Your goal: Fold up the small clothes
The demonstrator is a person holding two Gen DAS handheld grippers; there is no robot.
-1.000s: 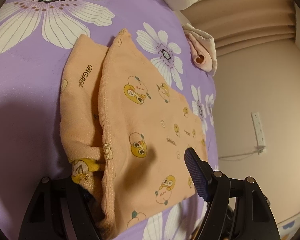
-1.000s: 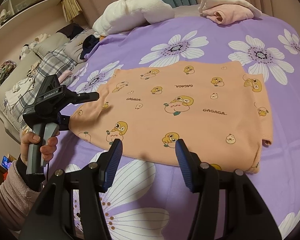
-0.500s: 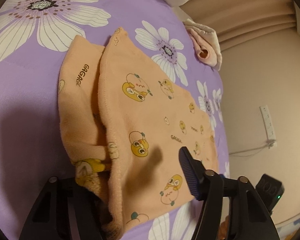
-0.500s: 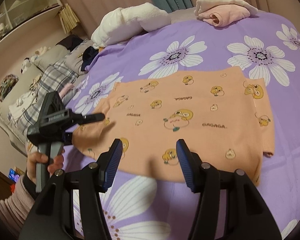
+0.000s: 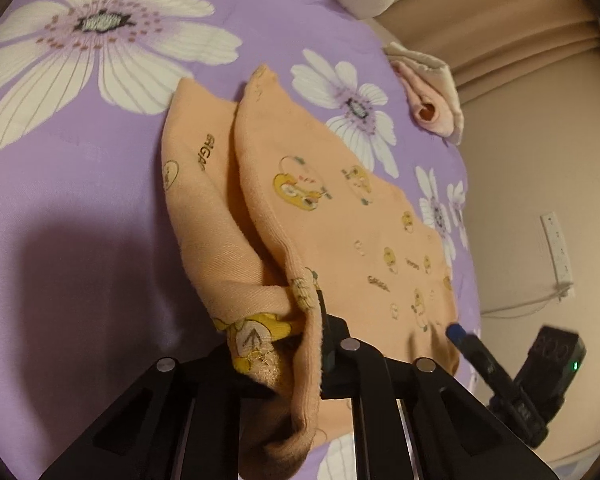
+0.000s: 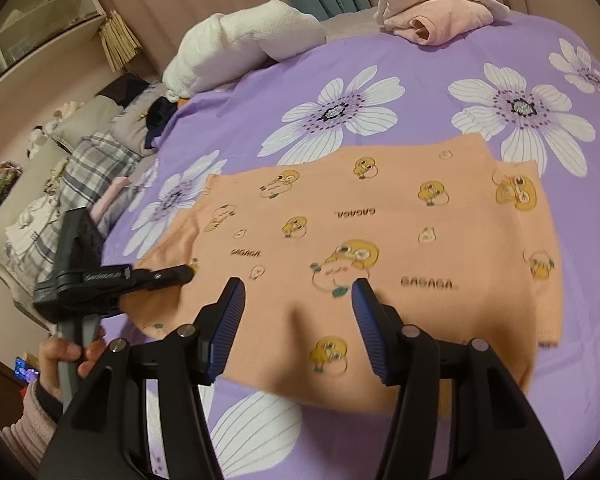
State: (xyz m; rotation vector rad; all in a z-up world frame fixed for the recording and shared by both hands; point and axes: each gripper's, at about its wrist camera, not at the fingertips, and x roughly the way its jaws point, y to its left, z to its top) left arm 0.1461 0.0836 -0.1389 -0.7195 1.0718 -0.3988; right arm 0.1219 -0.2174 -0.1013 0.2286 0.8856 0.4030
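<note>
An orange child's garment [image 6: 380, 248] with yellow duck prints lies spread on the purple flowered bedspread [image 6: 380, 80]. My left gripper [image 5: 300, 320] is shut on the garment's left corner [image 5: 284, 312], where the fabric bunches between its fingers; it also shows in the right wrist view [image 6: 180, 272] at the garment's left edge. My right gripper [image 6: 298, 320] is open and empty, hovering over the garment's near edge. Its blue-padded fingertip [image 5: 456, 332] shows in the left wrist view beyond the cloth.
A folded pink garment [image 6: 436, 16] and a white plush roll [image 6: 244, 44] lie at the far side of the bed. Plaid and grey bedding [image 6: 80, 184] is piled to the left. A wall with a socket [image 5: 556, 248] stands past the bed.
My left gripper has closed on the garment's corner. My right gripper has moved forward over the garment's near edge and stayed open.
</note>
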